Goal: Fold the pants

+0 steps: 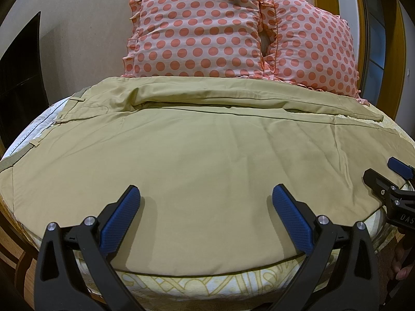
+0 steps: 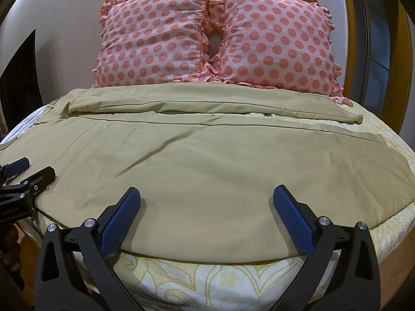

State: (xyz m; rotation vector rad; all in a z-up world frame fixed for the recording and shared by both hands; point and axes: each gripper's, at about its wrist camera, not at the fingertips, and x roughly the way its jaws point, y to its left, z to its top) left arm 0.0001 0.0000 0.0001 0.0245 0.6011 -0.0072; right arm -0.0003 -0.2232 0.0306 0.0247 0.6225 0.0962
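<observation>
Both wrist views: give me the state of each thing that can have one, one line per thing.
Khaki pants: spread flat across the bed, both legs laid out sideways, not yet folded.
Left gripper: open, empty, over the near pant leg.
Right gripper: open, empty, over the near pant leg.
Two polka-dot pillows: propped upright side by side beyond the pants.
Patterned bedsheet: covering the mattress under the pants.

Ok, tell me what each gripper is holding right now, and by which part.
Nothing is held. The left gripper and the right gripper are both open above the near edge of the pants, with no cloth between their fingers.
</observation>
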